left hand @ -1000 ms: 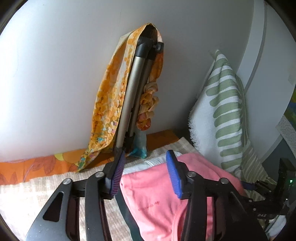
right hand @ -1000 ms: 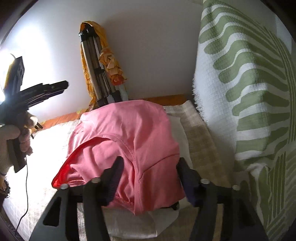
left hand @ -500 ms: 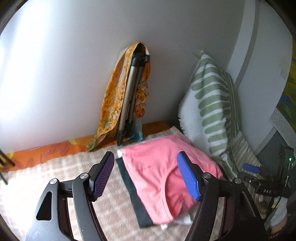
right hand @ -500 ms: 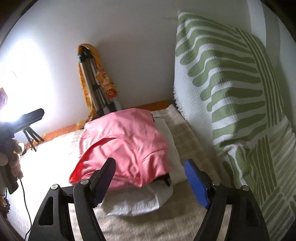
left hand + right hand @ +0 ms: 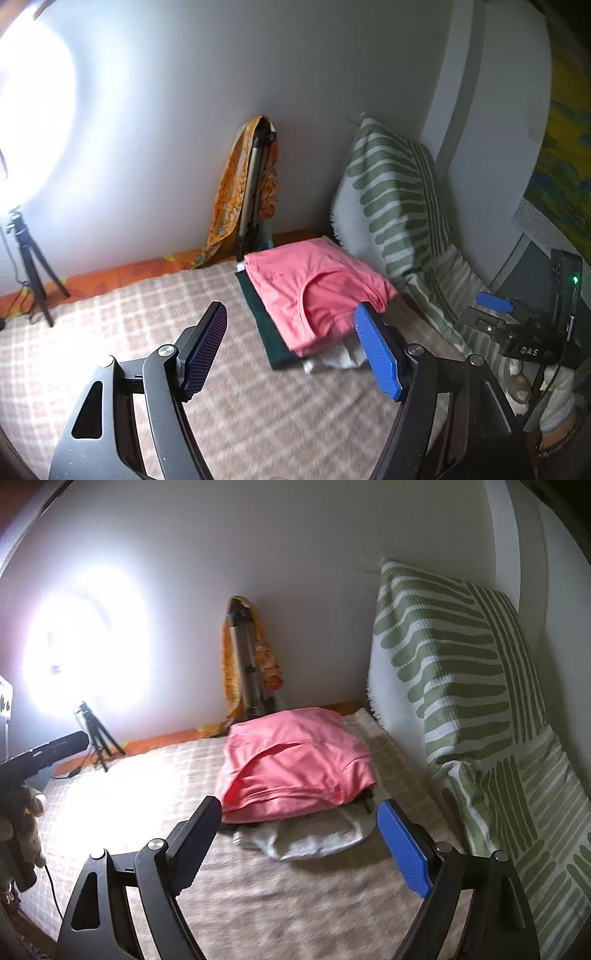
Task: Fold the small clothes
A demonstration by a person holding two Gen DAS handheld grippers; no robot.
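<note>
1. The pink top (image 5: 317, 291) is seen folded on a small stack at about one o'clock in the left wrist view and at twelve o'clock in the right wrist view, resting on the checked blanket (image 5: 140, 332).
2. Beneath the pink top a dark green garment (image 5: 266, 332) and a white garment (image 5: 314, 840) are stacked, their edges showing at the near side of the pile.
3. A second ago the pink top was lying right between the fingers of both claws; it is now left well ahead of them, so both claws have been drawn back and up from the stack.
4. The left claw (image 5: 291, 354) is held wide apart and empty, its opening having widened over the last second and now nearly settled.
5. The right claw (image 5: 306, 849) is also empty, and its jaws are opening at this moment, with nothing between them.
6. From this it is judged that the pink top has been released as a finished fold, and that the next garment can be sought.
7. No unfolded garment can be made out in either view.
8. A striped green pillow (image 5: 454, 672) is propped at three o'clock of the stack, just beside it.
9. A folded tripod (image 5: 255, 195) draped with an orange scarf (image 5: 229, 199) is leant against the wall at twelve o'clock.
10. A small black tripod (image 5: 27, 269) is stood at nine o'clock, under a bright glare.
</note>
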